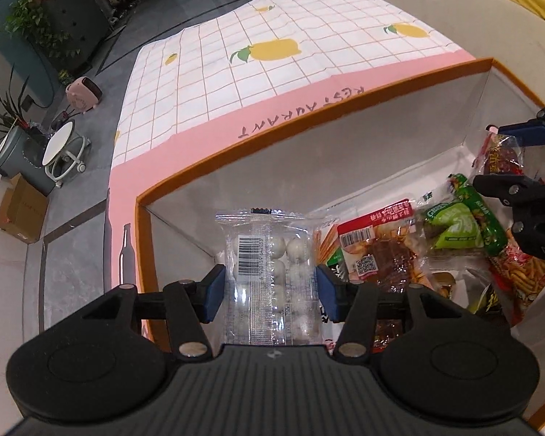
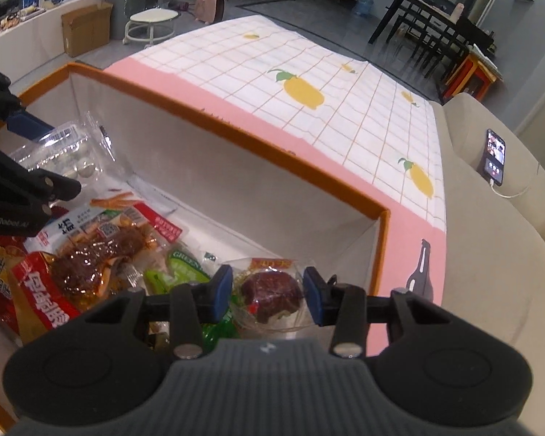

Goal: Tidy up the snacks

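An orange-rimmed white box (image 1: 309, 123) (image 2: 236, 138) holds several snack packs. My left gripper (image 1: 270, 292) is shut on a clear pack of white balls (image 1: 261, 250) over the box's left end; the pack also shows in the right wrist view (image 2: 72, 160). My right gripper (image 2: 267, 294) is shut on a clear pack with dark red meat (image 2: 272, 290) over the box's right end; it shows in the left wrist view (image 1: 505, 156). In the box lie a red-labelled brown snack pack (image 1: 385, 243) (image 2: 101, 254) and a green pack (image 1: 457, 229) (image 2: 185, 269).
The box stands on a pink-edged checked cloth with lemons (image 1: 258, 58) (image 2: 327, 83). A beige sofa (image 2: 497, 276) lies to the right with a lit phone (image 2: 495, 156) on it. A stool (image 2: 150, 23) and a cardboard box (image 2: 85, 27) stand on the floor beyond.
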Tool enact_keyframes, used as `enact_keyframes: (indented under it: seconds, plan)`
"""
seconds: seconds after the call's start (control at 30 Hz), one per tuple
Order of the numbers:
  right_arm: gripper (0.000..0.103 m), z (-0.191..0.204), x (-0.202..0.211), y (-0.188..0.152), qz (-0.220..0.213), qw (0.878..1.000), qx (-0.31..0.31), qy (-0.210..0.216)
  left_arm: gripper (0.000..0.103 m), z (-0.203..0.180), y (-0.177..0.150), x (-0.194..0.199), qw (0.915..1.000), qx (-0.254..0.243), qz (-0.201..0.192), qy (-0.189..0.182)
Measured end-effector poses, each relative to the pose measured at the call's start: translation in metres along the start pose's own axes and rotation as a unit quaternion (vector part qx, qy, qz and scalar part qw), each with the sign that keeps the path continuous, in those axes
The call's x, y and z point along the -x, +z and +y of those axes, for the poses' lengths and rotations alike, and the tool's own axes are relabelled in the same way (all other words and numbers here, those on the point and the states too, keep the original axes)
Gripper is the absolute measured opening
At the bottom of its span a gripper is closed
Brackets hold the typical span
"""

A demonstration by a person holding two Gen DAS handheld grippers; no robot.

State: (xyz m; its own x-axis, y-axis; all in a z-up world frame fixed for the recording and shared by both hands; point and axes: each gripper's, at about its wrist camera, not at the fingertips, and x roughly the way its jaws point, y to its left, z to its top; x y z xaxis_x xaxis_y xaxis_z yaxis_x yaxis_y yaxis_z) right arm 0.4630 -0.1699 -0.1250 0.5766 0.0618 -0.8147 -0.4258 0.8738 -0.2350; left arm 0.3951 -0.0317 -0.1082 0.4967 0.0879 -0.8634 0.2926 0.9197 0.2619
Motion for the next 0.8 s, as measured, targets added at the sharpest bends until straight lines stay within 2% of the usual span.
enact_keyframes:
  seconds: [0.1,0.13,0.2,0.3,0.37,0.43,0.8]
  plan:
    - [0.045,0.0,0.001,0.001,0.005,1.0,-0.001,0.001,0.068,0.0,-0.001,0.001,1.0,0.003,0.001,-0.003]
    - [0.046,-0.001,0.003,0.001,0.007,1.0,-0.004,0.003,0.073,0.001,0.0,0.001,1.0,0.005,0.002,-0.002]
    - [0.047,-0.003,0.006,0.002,0.011,1.0,-0.015,0.006,0.074,0.001,-0.001,0.004,1.0,0.006,0.0,-0.007]
    - [0.056,-0.002,0.013,0.004,0.01,1.0,-0.018,0.005,0.084,0.001,-0.004,0.017,0.9998,0.0,-0.017,0.009]
    - [0.063,-0.002,0.02,0.005,0.007,1.0,-0.018,0.003,0.085,0.001,-0.005,0.026,0.9997,-0.001,-0.024,0.009]
    - [0.064,-0.001,0.028,0.005,0.003,1.0,-0.017,0.003,0.085,0.004,-0.004,0.033,0.9996,0.005,-0.028,0.006]
    - [0.068,0.001,0.09,0.014,-0.035,0.999,-0.001,-0.015,0.085,0.008,0.0,0.092,0.9972,0.003,-0.072,0.021]
